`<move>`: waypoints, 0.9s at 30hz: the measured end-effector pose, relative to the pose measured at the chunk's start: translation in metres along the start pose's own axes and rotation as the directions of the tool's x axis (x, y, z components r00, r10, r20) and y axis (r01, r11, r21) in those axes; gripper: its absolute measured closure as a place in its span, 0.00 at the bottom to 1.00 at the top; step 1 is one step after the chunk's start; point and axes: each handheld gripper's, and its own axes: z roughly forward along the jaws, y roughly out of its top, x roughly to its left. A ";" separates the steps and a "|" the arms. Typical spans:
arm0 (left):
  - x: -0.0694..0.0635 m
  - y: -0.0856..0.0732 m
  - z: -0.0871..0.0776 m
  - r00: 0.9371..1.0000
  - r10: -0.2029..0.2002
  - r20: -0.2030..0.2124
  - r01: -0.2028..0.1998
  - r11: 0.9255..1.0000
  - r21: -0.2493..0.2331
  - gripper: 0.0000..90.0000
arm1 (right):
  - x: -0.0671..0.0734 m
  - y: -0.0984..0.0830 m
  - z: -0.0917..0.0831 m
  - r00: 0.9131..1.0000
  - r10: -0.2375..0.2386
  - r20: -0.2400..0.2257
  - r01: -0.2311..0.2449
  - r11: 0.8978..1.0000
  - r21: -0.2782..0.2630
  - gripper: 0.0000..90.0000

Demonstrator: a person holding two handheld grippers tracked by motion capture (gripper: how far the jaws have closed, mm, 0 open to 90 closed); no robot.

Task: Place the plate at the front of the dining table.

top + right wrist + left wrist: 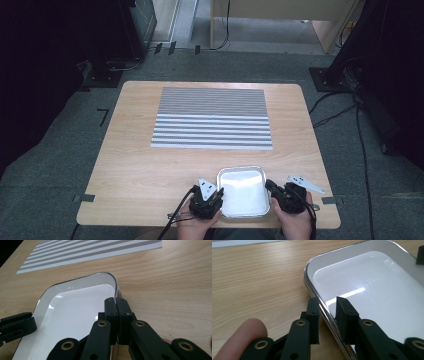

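A shallow white tray [242, 195] with a silver rim lies on the wooden table near its front edge. My left gripper [218, 193] stands astride the tray's left rim [322, 307]. In the left gripper view its jaws [327, 302] are apart, one outside the tray and one inside, with a gap on either side of the rim. My right gripper [270, 186] is at the tray's right rim. Seen from the right gripper view, its jaws [116, 300] are pinched together on the thin rim [115, 287]. The tray [72, 312] holds nothing.
A grey-and-white striped placemat [212, 118] lies flat beyond the tray in the middle of the table [130, 165]. The front edge of the table runs just behind both hands. Cables trail from the grippers, and more run over the grey carpet at the right.
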 end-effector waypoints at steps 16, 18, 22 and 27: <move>-0.018 0.002 -0.005 0.999 0.037 -0.016 -0.038 0.999 -0.033 0.67 | -0.007 0.002 -0.009 0.999 0.009 0.040 -0.008 1.000 -0.025 0.99; -0.019 0.002 -0.004 0.999 0.040 -0.018 -0.041 0.999 -0.027 0.69 | -0.005 0.001 -0.009 0.999 -0.005 0.049 0.006 1.000 -0.028 0.98; -0.019 0.001 -0.004 0.998 0.055 -0.035 -0.056 0.998 -0.037 0.76 | -0.002 -0.001 -0.006 0.995 -0.055 0.088 0.056 0.998 -0.016 0.91; -0.022 0.001 -0.006 0.998 0.056 -0.024 -0.057 0.997 -0.048 0.74 | -0.001 -0.001 -0.003 0.994 -0.058 0.091 0.057 0.998 0.012 0.92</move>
